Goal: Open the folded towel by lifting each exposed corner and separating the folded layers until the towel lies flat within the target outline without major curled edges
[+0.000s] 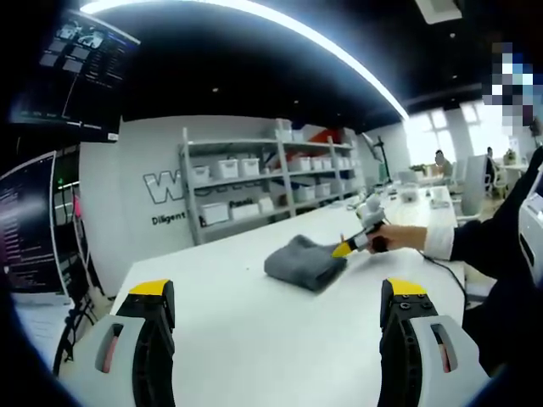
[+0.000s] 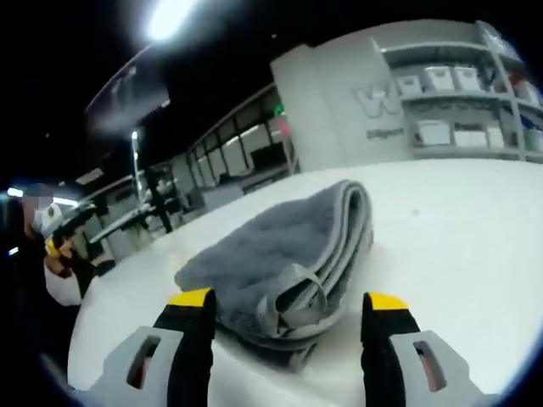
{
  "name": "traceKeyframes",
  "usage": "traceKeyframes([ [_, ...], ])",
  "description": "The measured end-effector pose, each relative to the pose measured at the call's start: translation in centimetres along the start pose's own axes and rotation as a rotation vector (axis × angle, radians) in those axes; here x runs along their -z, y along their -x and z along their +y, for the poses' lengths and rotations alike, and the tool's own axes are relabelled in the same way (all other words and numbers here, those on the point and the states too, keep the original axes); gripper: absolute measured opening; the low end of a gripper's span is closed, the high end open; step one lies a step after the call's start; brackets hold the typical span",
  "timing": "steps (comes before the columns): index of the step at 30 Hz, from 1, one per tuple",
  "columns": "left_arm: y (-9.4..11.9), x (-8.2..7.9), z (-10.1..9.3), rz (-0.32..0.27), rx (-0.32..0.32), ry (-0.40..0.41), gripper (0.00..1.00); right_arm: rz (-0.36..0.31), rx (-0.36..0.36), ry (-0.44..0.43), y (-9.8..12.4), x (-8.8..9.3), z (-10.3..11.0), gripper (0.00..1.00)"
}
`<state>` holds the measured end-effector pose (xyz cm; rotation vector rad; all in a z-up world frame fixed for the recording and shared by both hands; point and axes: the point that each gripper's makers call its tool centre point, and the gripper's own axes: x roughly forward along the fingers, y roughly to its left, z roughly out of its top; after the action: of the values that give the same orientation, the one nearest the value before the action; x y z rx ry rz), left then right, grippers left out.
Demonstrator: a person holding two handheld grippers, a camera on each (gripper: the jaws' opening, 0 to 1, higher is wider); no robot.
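1. Grey terry towel (image 2: pixel 280 263) is sitting folded on the white table (image 2: pixel 458 254), thick stack of layers, rounded fold edges facing the right gripper (image 2: pixel 288 318), which has its jaws spread wide on either side of the near end, nothing pinched yet.
2. From the left gripper view the same towel (image 1: pixel 303 261) sits mid-table, well apart from the left gripper (image 1: pixel 280 305), whose jaws are also wide apart and holding nothing. You can see the right gripper (image 1: pixel 346 248) there right at the towel's edge, held by the person's hand (image 1: pixel 392 237).
3. My take on doing this bit right: go for just the top layer's corner, not the whole stack, and peel up and away slowly so the layers underneath stay put.
4. Hard to tell stuff: I can't pick out a loose corner among those folds, the far side of the towel is hidden, and I don't see any target outline on the table.
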<state>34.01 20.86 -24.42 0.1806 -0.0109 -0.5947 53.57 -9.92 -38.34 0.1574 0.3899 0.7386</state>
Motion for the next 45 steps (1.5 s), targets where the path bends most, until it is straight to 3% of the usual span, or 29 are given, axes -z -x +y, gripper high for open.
traceKeyframes([
  [13, 0.2, 0.1, 0.3, 0.004, -0.002, -0.009, 1.0, 0.016, -0.016, 0.001, -0.3, 1.1, 0.2, 0.48],
  [25, 0.4, -0.1, 0.5, -0.004, -0.006, -0.01, 0.98, -0.006, -0.034, -0.012, 0.6, 0.4, 0.9, 0.26],
  [36, 0.0, 0.2, 0.2, 0.001, 0.002, -0.008, 0.97, -0.021, -0.062, -0.023, 1.1, -0.3, 1.9, 0.19],
  [45, -0.3, 0.5, 0.3, 0.007, 0.001, -0.005, 0.97, -0.032, -0.074, -0.012, 1.4, -0.9, 2.2, 0.22],
])
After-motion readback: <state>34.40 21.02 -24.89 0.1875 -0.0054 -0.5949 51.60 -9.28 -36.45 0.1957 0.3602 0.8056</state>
